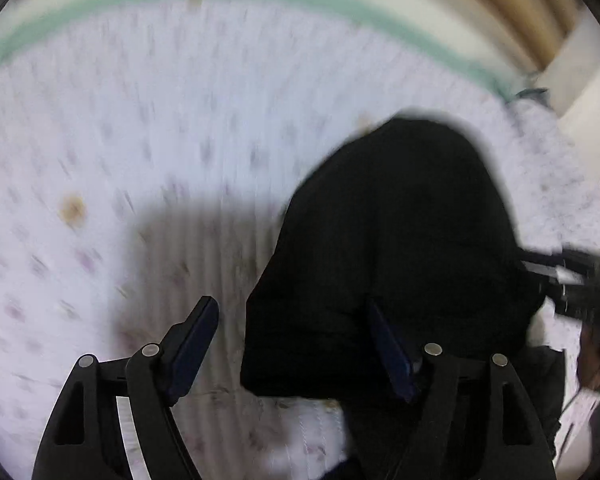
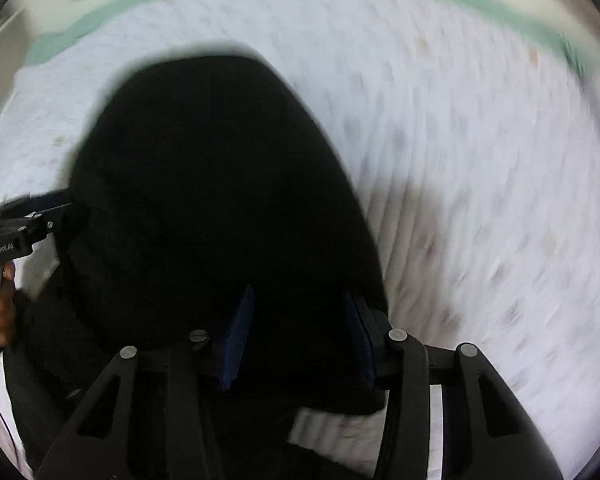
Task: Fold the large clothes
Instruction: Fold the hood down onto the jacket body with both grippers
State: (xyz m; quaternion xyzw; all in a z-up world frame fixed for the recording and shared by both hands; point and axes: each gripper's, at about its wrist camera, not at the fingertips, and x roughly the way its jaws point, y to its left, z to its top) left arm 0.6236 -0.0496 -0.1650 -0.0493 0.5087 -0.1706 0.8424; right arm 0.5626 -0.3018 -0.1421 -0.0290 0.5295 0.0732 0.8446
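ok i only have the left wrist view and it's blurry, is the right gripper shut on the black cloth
Observer: No. In the right wrist view the right gripper has its jaws apart, with both fingers over the black fabric garment.
Operator: where's my gripper from that side
Observer: The left gripper comes in from the left, its tip at the garment's left edge.
Operator: anything behind it
Observer: A bare hand grips its handle, low at the left rim of the picture.

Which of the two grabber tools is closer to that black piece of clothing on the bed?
The right. The right gripper has both open fingers over the black garment. The left gripper sits at the garment's edge: one finger over it, the other over the bedsheet.
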